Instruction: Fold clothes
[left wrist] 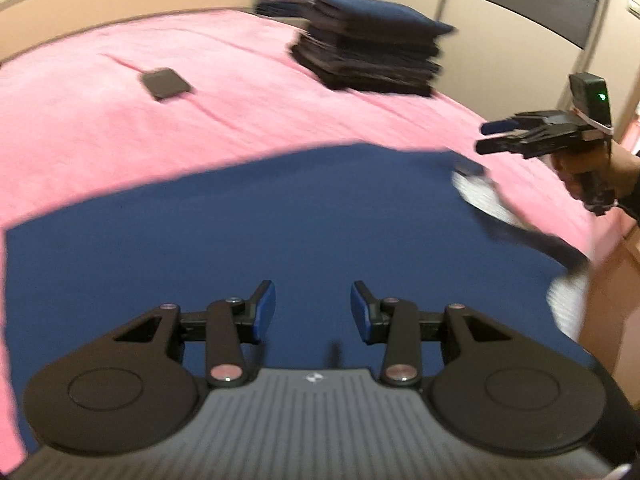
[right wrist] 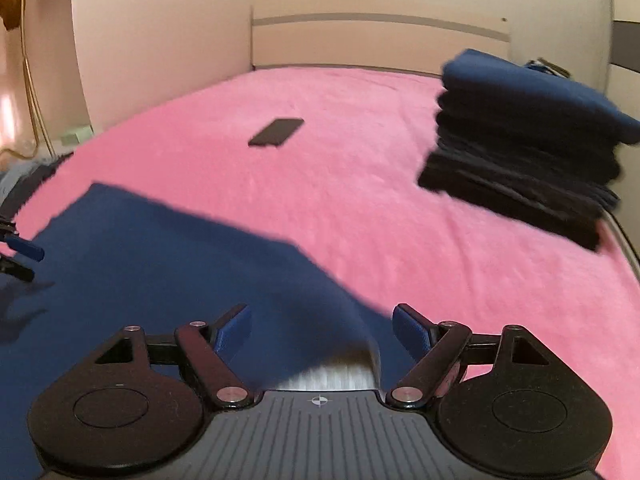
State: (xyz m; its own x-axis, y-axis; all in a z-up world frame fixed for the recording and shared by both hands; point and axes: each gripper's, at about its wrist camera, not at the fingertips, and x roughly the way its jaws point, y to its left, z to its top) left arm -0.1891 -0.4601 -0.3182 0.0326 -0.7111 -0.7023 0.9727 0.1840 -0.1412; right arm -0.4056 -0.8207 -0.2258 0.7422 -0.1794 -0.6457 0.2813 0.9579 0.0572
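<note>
So the navy garment [left wrist: 280, 232] is spread flat on the pink bed cover [left wrist: 120, 140], filling the 6 o'clock half of the left wrist view. Its far edge runs from about 9 o'clock up toward 1 o'clock. There's a white and dark bit of it [left wrist: 480, 196] bunched at around 3 o'clock, but it's too blurry to say what part that is.

The left tongs [left wrist: 313, 312] hover over the navy cloth with the blue pads apart and nothing pinched between them. The right tongs [right wrist: 322, 330] are spread wide too, and a raised fold of the same garment, pale on its underside, sits in the gap between the fingers without either pad pressing on it. From the left wrist camera you can see the right tongs out at 3 o'clock, held by a hand [left wrist: 592, 176], up off the bed and just above that blurry white bit.

The stack of folded dark clothes [left wrist: 368, 56] sits at 1 o'clock, well apart from the spread garment, with a navy piece on top. A dark phone [left wrist: 166, 84] lies on the cover at 11 o'clock, and a beige headboard [right wrist: 380, 40] is behind it all.
</note>
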